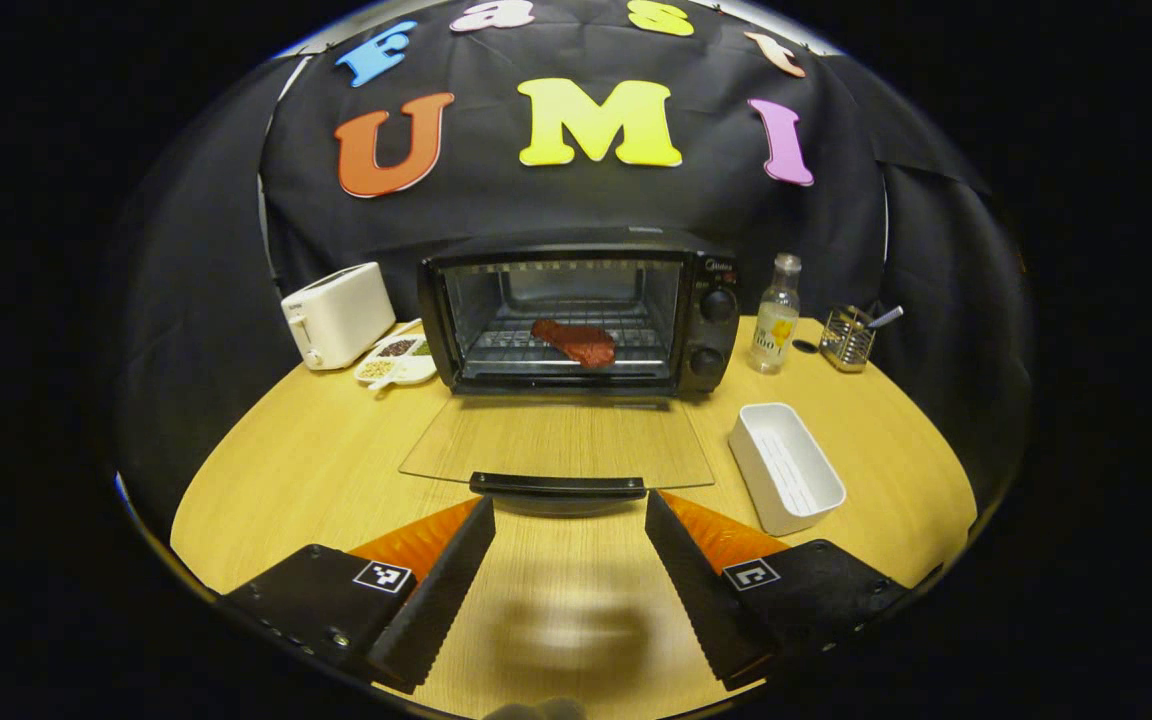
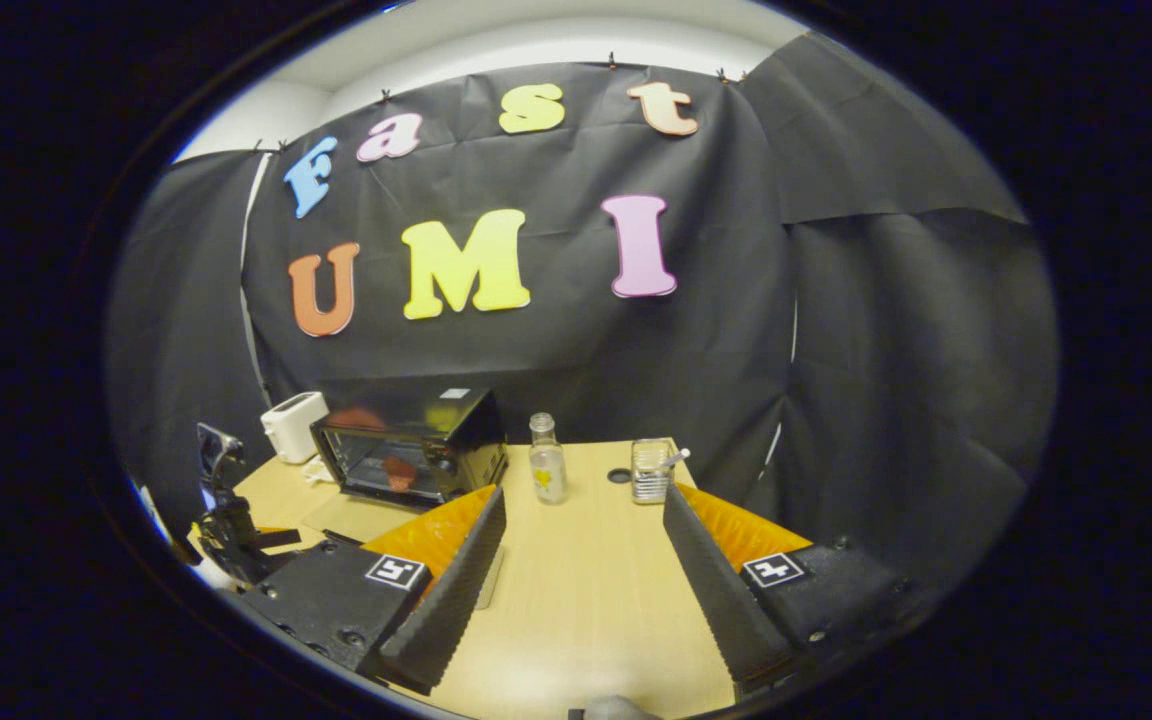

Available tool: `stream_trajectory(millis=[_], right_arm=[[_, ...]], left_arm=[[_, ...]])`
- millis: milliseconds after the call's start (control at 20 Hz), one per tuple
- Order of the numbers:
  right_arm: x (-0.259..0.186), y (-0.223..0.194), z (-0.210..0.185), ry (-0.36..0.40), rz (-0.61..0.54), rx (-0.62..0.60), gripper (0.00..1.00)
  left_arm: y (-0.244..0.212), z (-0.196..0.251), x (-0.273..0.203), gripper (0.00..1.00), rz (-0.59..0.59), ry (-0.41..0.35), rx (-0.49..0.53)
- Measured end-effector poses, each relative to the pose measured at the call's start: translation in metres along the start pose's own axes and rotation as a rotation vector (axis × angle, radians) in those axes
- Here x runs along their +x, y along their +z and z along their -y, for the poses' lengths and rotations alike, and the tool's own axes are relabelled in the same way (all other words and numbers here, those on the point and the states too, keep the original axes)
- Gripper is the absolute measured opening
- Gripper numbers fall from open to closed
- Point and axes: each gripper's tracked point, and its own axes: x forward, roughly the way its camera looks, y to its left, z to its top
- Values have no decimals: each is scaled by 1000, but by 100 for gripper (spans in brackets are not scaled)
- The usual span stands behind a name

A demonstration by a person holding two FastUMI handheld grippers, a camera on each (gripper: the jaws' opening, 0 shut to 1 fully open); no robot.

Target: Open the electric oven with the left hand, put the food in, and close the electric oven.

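The black electric oven (image 1: 576,305) stands at the back of the round wooden table (image 1: 286,460), its glass door (image 1: 556,445) folded down flat toward me. A reddish piece of food (image 1: 576,342) lies on the wire rack inside. My left gripper (image 1: 568,512) is open just in front of the door's black handle (image 1: 558,486), with nothing between its fingers. In the right gripper view, my right gripper (image 2: 584,500) is open and empty above the table, to the right of the oven (image 2: 411,445). The left gripper (image 2: 231,525) shows at that view's left edge.
A white toaster (image 1: 339,314) and a small dish of seeds (image 1: 394,360) sit left of the oven. Right of it stand a clear bottle (image 1: 776,315), a wire holder with a utensil (image 1: 848,338) and an empty white rectangular container (image 1: 786,466).
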Motion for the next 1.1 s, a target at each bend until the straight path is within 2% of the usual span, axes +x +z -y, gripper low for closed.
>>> stream_trajectory(millis=[150, 450, 750, 900, 1100], right_arm=[[-10, -3, 1, -94, -11, -71, 100], [-35, -15, -9, -185, -35, -83, 100], [-47, -15, -10, -215, -42, -97, 100], [-48, -15, -10, -218, -46, -90, 100], [-49, -11, -13, -204, -24, -74, 98]], left_arm=[[-23, -9, 25, 97, -43, -19, 37], [-32, -10, 55, 97, -55, -44, 58], [-27, -11, 63, 98, -55, -49, 50], [-25, -9, 61, 97, -69, -48, 19], [-9, -10, 52, 96, -47, -47, 30]])
